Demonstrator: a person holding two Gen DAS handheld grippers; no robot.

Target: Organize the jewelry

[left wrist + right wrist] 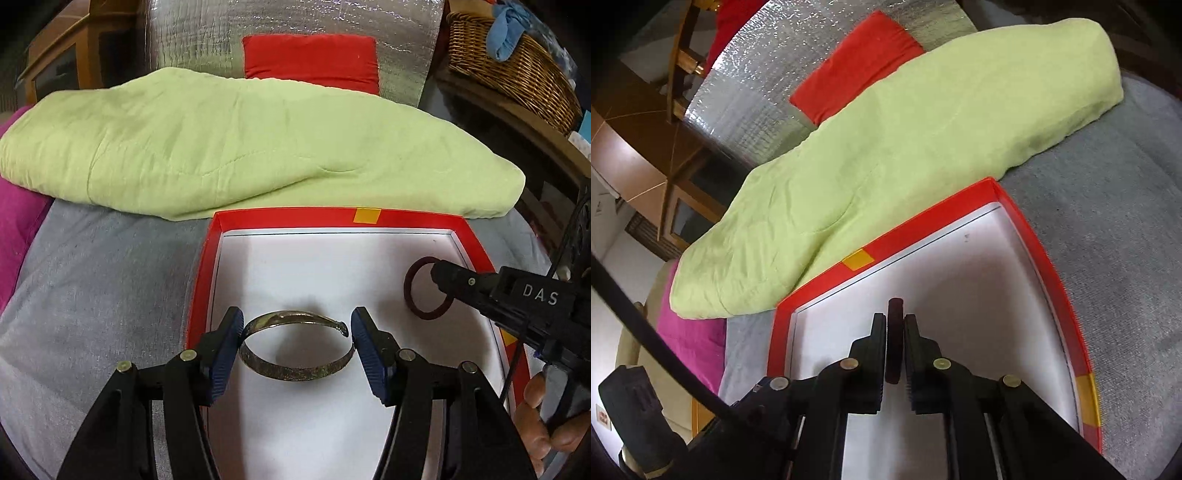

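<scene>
1. Metal bangle: open cuff, lying in the near part of the red-rimmed box. Judged stiff, light and slippery; best taken across its outer sides.
2. Left gripper: jaws about half open, pads touching the bangle's sides.
3. Dark ring: at the box's right; judged light, with a matt surface.
4. Right gripper: nearly closed, the dark ring held edgewise between the pads.

both wrist views look steeply down, close over red box (shared), green cloth beyond.
</scene>
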